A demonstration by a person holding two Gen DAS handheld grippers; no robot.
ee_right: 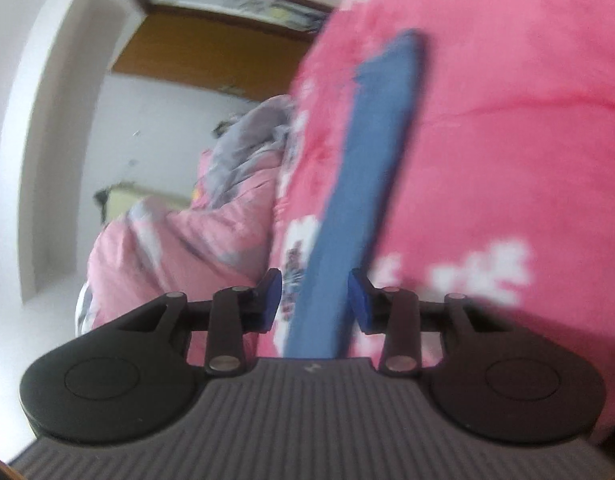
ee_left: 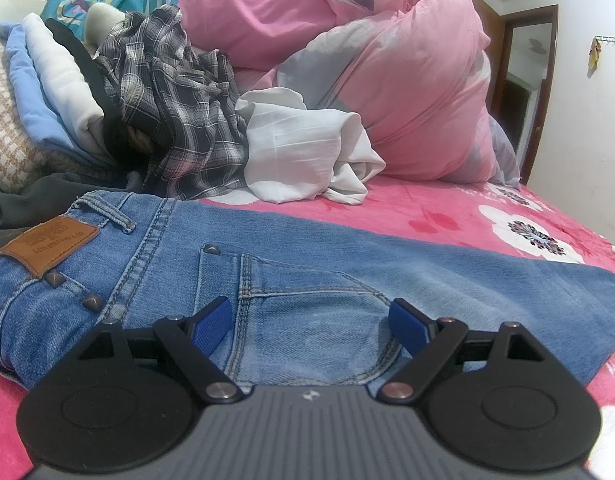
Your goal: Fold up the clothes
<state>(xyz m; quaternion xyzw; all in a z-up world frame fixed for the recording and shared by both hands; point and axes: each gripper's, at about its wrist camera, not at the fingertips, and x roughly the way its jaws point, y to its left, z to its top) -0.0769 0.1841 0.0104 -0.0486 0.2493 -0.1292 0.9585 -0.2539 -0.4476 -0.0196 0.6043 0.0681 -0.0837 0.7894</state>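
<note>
Blue jeans (ee_left: pixel 307 264) lie flat on the pink flowered bed cover (ee_left: pixel 447 216), waistband and brown leather patch (ee_left: pixel 53 244) at the left. My left gripper (ee_left: pixel 309 322) is open just above the back pocket, blue pads (ee_left: pixel 211 326) spread wide, holding nothing. The right wrist view is tilted and blurred. There my right gripper (ee_right: pixel 314 298) is open, and a strip of the blue jeans (ee_right: pixel 359 200) runs between its pads (ee_right: pixel 359 300) over the pink cover (ee_right: pixel 507 140).
A heap of clothes sits behind the jeans: a plaid shirt (ee_left: pixel 179 112), a white garment (ee_left: pixel 307 152), folded blue and white items (ee_left: pixel 55 80). A big pink duvet (ee_left: pixel 407 80) fills the back. A door and wall (ee_left: pixel 547 80) stand at the right.
</note>
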